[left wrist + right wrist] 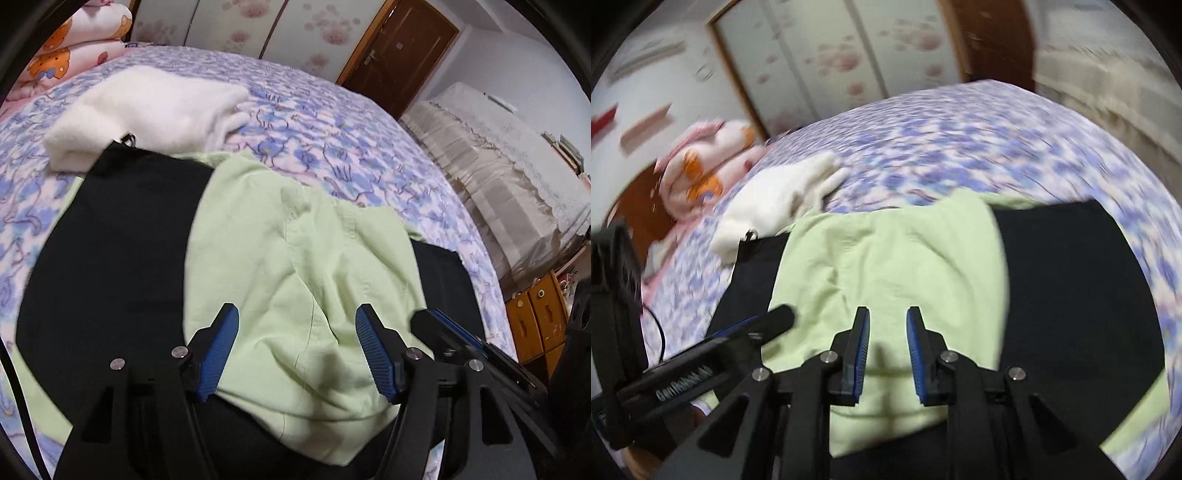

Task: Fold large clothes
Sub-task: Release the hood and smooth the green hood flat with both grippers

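A light green garment lies crumpled over a black cloth on the bed. My left gripper is open just above the green garment's near part and holds nothing. My right gripper is partly open above the same green garment, with nothing between its pads. The black cloth spreads to both sides of the garment. Each gripper shows at the edge of the other's view: the right one in the left wrist view, the left one in the right wrist view.
A folded white fleece item lies beyond the black cloth on the blue floral bedspread. Pink and orange bedding is stacked at the far left. A covered cabinet and wooden door stand right of the bed.
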A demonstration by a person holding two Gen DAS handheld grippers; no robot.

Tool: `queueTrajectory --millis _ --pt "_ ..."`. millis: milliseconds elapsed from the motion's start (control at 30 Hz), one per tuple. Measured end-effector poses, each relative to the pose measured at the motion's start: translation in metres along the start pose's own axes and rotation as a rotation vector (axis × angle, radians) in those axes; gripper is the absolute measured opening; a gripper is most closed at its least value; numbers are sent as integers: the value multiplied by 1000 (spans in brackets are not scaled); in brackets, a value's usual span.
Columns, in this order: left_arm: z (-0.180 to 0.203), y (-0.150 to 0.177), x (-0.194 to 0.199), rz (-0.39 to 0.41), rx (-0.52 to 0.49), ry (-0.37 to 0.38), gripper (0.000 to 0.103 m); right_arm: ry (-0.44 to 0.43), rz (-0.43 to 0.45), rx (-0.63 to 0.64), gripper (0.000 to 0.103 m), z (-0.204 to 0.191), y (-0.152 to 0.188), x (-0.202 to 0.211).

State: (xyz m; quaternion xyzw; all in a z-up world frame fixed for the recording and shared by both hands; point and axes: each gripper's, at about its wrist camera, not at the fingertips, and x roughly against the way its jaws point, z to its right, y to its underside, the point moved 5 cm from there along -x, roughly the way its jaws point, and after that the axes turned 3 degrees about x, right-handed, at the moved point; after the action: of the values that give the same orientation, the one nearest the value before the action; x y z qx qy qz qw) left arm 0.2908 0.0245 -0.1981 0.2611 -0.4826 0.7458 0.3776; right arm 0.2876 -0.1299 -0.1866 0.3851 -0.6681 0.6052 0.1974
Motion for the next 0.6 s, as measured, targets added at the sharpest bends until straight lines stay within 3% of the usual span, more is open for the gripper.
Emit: queueTrajectory --millis 167,233,267,300,400,600 --pt "-22 7 -33 -64 -9 -64 57 34 -131 42 20 15 14 -44" --pt "-27 9 -36 -61 -25 -62 55 168 -139 50 15 35 18 -47" --pt "-28 9 -35 -54 -28 -65 55 195 -128 30 13 48 20 -44" --pt "-29 10 -35 -51 -33 -65 55 186 -123 -1 1 57 22 -42" --pt "-31 12 -32 -54 -38 -65 55 135 -126 -97 0 77 29 -34" --pt "-30 13 -28 -65 -12 -80 57 174 -110 -78 3 66 30 -22"
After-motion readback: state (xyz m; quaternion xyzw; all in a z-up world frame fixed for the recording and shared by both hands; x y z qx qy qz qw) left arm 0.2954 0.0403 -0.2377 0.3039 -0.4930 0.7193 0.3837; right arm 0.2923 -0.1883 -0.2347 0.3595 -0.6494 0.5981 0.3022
